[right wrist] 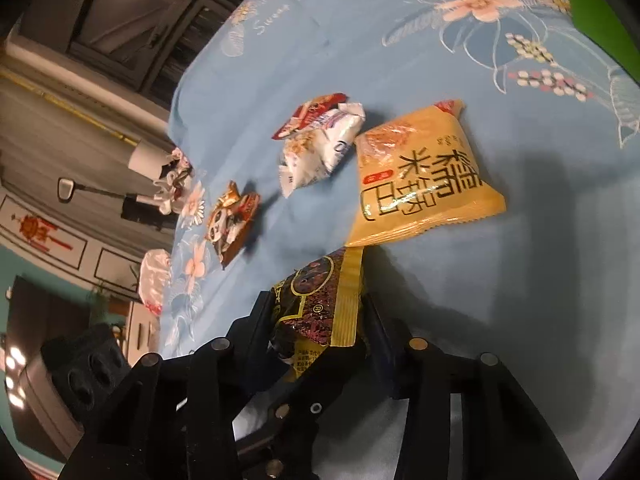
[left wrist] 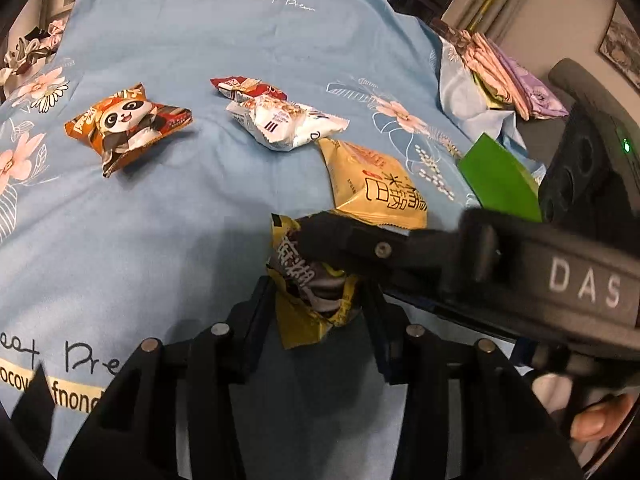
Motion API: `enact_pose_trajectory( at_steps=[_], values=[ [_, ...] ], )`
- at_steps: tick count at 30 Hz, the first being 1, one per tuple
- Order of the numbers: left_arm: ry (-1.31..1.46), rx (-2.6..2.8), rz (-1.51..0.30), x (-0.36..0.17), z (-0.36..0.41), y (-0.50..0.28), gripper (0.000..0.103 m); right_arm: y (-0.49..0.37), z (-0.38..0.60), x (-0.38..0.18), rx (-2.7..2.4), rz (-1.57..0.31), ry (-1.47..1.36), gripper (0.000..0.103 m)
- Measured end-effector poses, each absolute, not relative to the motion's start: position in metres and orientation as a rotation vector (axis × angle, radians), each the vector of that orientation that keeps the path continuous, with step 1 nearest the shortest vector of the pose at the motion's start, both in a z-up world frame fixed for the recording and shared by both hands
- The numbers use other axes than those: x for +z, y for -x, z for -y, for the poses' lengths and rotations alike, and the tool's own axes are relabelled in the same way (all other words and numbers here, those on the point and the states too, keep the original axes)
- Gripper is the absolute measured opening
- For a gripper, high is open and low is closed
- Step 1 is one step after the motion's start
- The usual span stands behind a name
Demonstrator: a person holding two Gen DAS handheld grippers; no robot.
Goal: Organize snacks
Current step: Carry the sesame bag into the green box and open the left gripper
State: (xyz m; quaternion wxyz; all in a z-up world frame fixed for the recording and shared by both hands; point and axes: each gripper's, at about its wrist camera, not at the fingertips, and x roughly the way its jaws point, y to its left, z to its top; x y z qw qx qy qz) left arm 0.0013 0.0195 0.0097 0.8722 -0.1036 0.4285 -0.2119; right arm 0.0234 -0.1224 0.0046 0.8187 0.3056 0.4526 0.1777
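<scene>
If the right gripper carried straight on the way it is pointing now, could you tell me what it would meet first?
Probably the yellow rice-cracker packet, which lies just beyond the dark-and-gold snack packet between the right gripper fingers. Depth is hard to judge; it might meet the blue bedsheet first.

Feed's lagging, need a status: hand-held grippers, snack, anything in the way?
Left hand-held gripper and right hand-held gripper both shut on dark snack packet. Yellow packet close beyond it.
</scene>
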Motion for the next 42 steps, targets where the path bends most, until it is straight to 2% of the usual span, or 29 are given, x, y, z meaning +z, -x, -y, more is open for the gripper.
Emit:
enact_pose_trajectory(
  at_steps=[3,6,11,14,17,19,21,22,23,24,26,32,34,35,37,38,39,40,42],
  values=[
    [0.208,-0.452,-0.866,0.021,-0.022,0.006,0.041,-0.019,0.128,0.007,0.399,-0.945,-0.687,0.047],
    [0.209,-0.481,-0.846,0.033,-0.019,0.013,0.028,-0.012,0.136,0.019,0.404,-0.915,-0.684,0.044],
    [0.124,-0.513,-0.812,0.045,0.006,0.017,0.030,0.008,0.154,0.052,0.413,-0.790,-0.610,0.043],
    [0.129,-0.548,-0.835,0.042,0.019,0.014,0.026,0.011,0.164,0.056,0.409,-0.778,-0.605,0.031],
    [0.067,-0.532,-0.883,0.029,0.028,0.010,0.025,0.008,0.169,0.052,0.351,-0.806,-0.555,0.031],
    [0.058,-0.472,-0.897,0.019,0.025,0.007,0.034,0.006,0.173,0.048,0.261,-0.822,-0.523,0.032],
    [0.106,-0.413,-0.916,0.011,0.017,0.002,0.061,0.004,0.178,0.043,0.274,-0.852,-0.562,0.037],
    [0.122,-0.407,-0.911,0.011,0.014,0.001,0.068,0.002,0.180,0.041,0.295,-0.870,-0.587,0.041],
    [0.139,-0.405,-0.898,0.011,0.011,0.001,0.079,0.002,0.182,0.039,0.304,-0.880,-0.609,0.055],
    [0.142,-0.393,-0.889,0.013,0.011,0.001,0.086,0.003,0.184,0.038,0.296,-0.882,-0.621,0.071],
    [0.129,-0.386,-0.877,0.016,0.013,0.001,0.088,0.003,0.186,0.036,0.253,-0.878,-0.643,0.083],
    [-0.004,-0.461,-0.845,0.018,0.041,-0.001,0.091,-0.007,0.185,0.022,0.275,-0.933,-0.698,0.083],
    [0.031,-0.491,-0.879,0.011,0.042,-0.008,0.087,-0.013,0.183,0.015,0.266,-0.959,-0.717,0.083],
    [0.056,-0.491,-0.898,0.008,0.042,-0.013,0.082,-0.016,0.184,0.012,0.266,-0.969,-0.729,0.083],
    [0.074,-0.491,-0.896,0.007,0.042,-0.019,0.081,-0.022,0.184,0.005,0.259,-0.998,-0.749,0.082],
    [0.088,-0.509,-0.893,0.008,0.042,-0.022,0.067,-0.024,0.184,0.004,0.255,-0.997,-0.749,0.079],
    [0.102,-0.546,-0.895,0.008,0.043,-0.024,0.039,-0.025,0.182,0.005,0.251,-0.990,-0.731,0.066],
    [0.110,-0.575,-0.903,0.008,0.045,-0.025,0.030,-0.026,0.180,0.007,0.250,-0.981,-0.709,0.056],
    [0.096,-0.569,-0.902,0.008,0.047,-0.024,0.026,-0.027,0.178,0.011,0.246,-0.964,-0.680,0.050]
  ],
)
